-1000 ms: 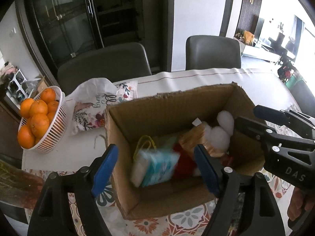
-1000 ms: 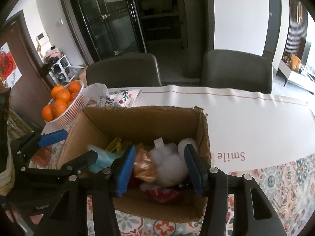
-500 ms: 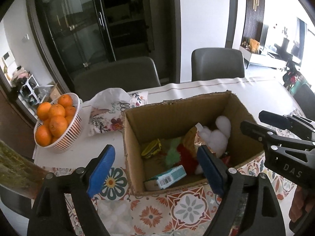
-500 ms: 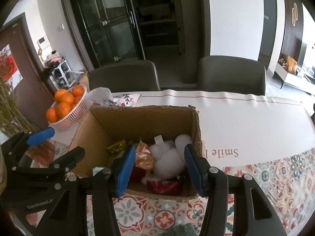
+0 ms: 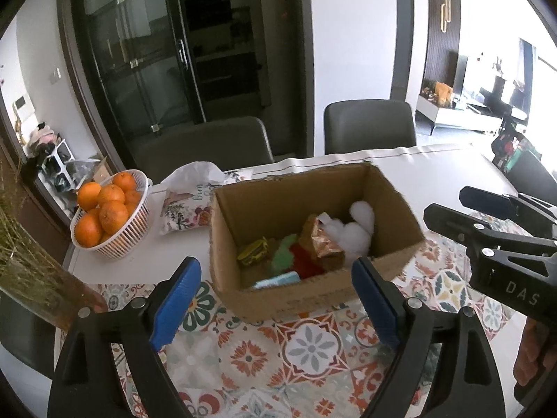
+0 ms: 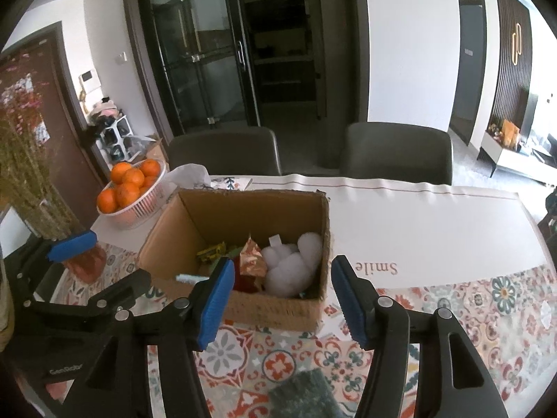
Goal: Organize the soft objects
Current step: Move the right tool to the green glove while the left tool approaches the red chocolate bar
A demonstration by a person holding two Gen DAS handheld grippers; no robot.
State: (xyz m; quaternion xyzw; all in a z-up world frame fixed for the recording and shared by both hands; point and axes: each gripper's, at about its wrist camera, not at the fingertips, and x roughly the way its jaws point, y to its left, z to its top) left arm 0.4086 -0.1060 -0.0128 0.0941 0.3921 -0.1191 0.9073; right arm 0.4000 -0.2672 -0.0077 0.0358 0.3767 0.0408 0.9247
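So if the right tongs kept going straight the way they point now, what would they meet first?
Probably the near wall of the cardboard box, or just over it the white plush toy inside. The opening right tongs are empty; depth is hard to judge.

One box, one basket, two chairs, two tongs

One cardboard box holding one white plush toy; one white basket with at least seven oranges showing; one floral pouch; two grey chairs behind the surface; two blue-padded tongs, left and right.
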